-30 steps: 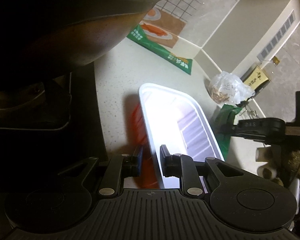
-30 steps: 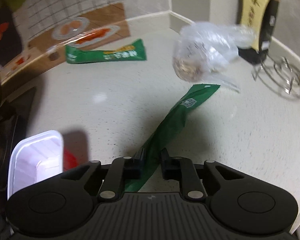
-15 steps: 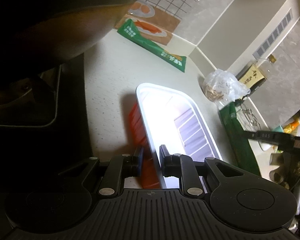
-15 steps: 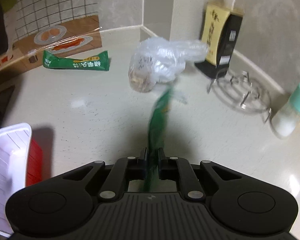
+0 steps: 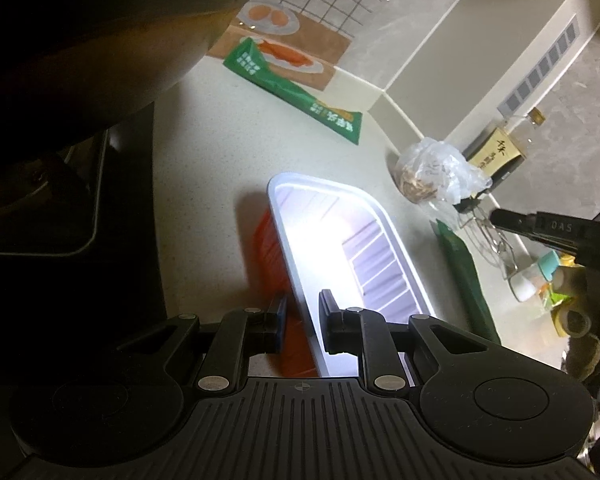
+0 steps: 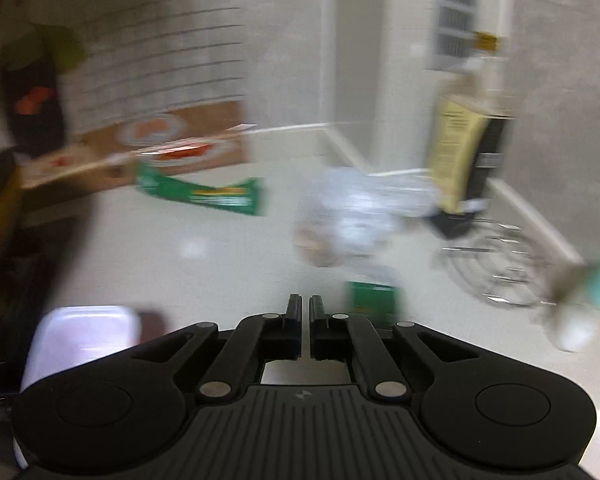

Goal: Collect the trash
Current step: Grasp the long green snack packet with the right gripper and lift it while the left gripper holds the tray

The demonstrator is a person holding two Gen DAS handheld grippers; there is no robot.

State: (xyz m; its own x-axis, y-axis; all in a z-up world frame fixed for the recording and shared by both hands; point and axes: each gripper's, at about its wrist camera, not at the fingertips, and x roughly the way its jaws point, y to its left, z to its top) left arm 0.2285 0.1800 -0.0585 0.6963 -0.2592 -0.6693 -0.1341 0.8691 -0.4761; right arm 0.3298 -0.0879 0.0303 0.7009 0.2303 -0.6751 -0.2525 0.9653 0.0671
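Your left gripper [image 5: 302, 312] grips the white tray's [image 5: 384, 216] near rim, while your right gripper [image 6: 305, 308] is clenched on nothing beside the green wrapper [image 6: 374, 302].

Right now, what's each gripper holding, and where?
Left gripper clamps the white tray by its near rim. Right gripper holds nothing; the green wrapper lies beside it.

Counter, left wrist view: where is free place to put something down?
Bare counter lies between the dark stove edge, the far green packet and the white tray. Right of the tray is crowded: plastic bag, near green wrapper, wire rack, bottles.
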